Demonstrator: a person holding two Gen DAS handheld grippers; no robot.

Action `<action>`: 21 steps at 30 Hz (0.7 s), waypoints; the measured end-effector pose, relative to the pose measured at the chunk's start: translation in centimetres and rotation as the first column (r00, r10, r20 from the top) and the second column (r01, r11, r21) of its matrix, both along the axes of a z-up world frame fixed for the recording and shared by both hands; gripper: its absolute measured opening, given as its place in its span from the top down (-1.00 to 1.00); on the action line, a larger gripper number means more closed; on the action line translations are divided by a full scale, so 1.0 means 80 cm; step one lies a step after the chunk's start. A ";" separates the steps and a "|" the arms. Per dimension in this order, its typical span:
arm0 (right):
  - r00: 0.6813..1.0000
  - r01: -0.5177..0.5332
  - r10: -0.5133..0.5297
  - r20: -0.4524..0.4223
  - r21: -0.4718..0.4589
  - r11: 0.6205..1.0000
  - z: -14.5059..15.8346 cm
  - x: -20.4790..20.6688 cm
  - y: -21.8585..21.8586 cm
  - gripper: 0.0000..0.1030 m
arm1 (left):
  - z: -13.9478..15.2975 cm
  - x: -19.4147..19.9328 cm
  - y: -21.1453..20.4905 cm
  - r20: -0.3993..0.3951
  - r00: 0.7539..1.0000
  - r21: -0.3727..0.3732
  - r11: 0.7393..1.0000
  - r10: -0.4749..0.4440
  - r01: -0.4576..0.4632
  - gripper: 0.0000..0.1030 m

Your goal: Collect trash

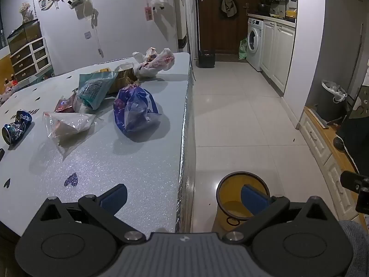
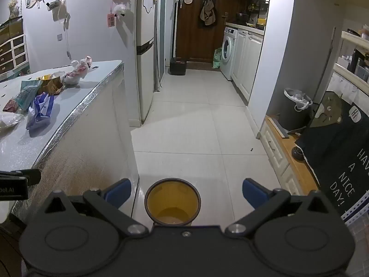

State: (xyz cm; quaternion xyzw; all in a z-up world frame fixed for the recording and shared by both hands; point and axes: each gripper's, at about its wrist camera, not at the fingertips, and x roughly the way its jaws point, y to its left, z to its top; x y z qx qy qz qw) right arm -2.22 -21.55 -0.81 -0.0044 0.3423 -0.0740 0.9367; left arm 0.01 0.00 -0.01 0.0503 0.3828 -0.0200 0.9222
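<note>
Left gripper (image 1: 184,198) above worktop (image 1: 138,161) edge, jaws wide apart, empty. Right gripper (image 2: 186,195) above yellow bin (image 2: 173,202) beside worktop, jaws wide apart, empty. Blue bag (image 1: 135,110), crushed can (image 1: 17,125) lying on worktop.

Left gripper (image 1: 184,199) jaws wide, empty, over sparkly grey table (image 1: 143,184) edge; crumpled blue-purple plastic bag (image 1: 136,112) far (wrappers behind); round yellow bin (image 1: 221,198) on floor right.

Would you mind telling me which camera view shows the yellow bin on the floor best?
The right wrist view: the yellow bin sits centred between the open jaws, its whole rim and inside visible. In the left wrist view the yellow bin lies low on the right, partly hidden behind one blue pad.
</note>
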 end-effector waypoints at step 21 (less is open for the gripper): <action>1.000 0.002 -0.002 0.000 -0.001 1.000 0.001 -0.001 0.001 -1.00 | 0.004 -0.002 -0.004 0.005 1.000 -0.003 1.000 0.002 -0.002 -1.00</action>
